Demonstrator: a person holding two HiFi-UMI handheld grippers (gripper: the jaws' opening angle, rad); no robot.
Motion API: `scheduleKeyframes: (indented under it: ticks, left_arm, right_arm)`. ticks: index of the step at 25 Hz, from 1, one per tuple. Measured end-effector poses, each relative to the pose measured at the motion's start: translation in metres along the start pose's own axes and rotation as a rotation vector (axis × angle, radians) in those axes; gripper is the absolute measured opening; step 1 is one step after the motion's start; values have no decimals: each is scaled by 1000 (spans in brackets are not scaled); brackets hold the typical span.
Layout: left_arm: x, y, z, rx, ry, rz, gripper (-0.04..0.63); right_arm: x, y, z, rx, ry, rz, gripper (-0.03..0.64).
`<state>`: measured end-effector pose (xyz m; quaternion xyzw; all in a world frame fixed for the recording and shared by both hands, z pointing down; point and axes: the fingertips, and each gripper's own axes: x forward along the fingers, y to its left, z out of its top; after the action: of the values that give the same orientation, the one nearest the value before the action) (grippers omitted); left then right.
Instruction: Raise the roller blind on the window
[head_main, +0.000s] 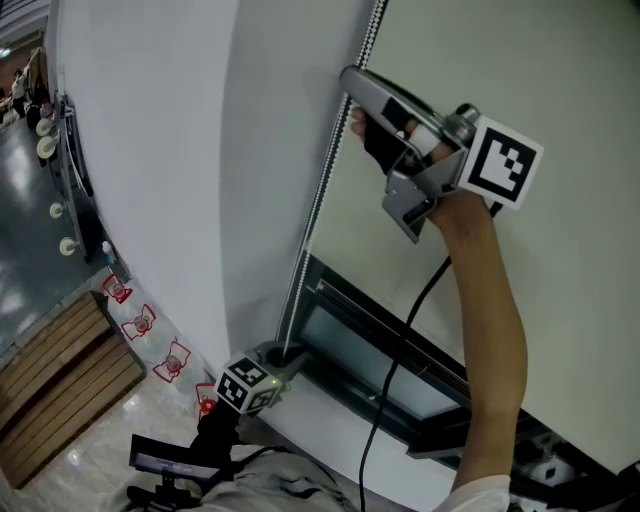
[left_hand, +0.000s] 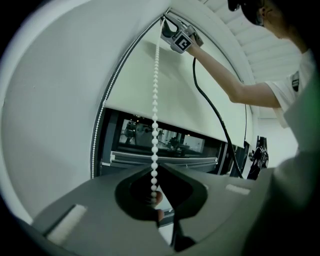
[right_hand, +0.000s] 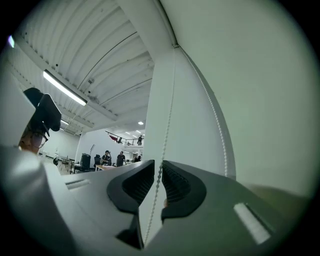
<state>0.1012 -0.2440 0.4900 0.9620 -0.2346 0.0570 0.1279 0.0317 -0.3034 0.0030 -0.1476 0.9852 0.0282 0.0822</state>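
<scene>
The pale roller blind (head_main: 560, 80) covers most of the window, leaving a dark strip of glass (head_main: 380, 350) below its bottom edge. A white bead chain (head_main: 322, 190) hangs along the blind's left edge. In the head view my left gripper (head_main: 290, 352) is low on the chain; in its own view it (left_hand: 154, 172) is shut on the chain (left_hand: 155, 100). My right gripper (head_main: 350, 75) is held high on the same chain. In its own view the chain (right_hand: 167, 125) runs through a narrow gap between the jaws of the right gripper (right_hand: 160, 167), and the pads do not press on it.
A white wall (head_main: 150, 150) borders the window on the left. A black cable (head_main: 400, 340) hangs from the right gripper across the blind. Low at the left lie wooden boards (head_main: 60, 370) and red-marked items (head_main: 140, 322). A second chain strand (right_hand: 217, 120) runs beside the blind.
</scene>
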Motion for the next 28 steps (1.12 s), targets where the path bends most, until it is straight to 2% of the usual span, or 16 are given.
scheduleKeyframes:
  ticks: [8,19,24,28]
  left_arm:
    - [1,-2,0,-2,8,-5,-2]
    - [7,2,-24,3,8,5,-2]
    - [1,2,-14,-6,8,9,-2]
    - [1,4,-29,-3,7,10,-2]
  right_arm:
    - [1,-6,22,-11,-15,-8,21]
    - [6,2,8,-28,6,23,20]
    - [11,2,17,16,4,23,12]
    - [-3,7,4,23,-23,12,11]
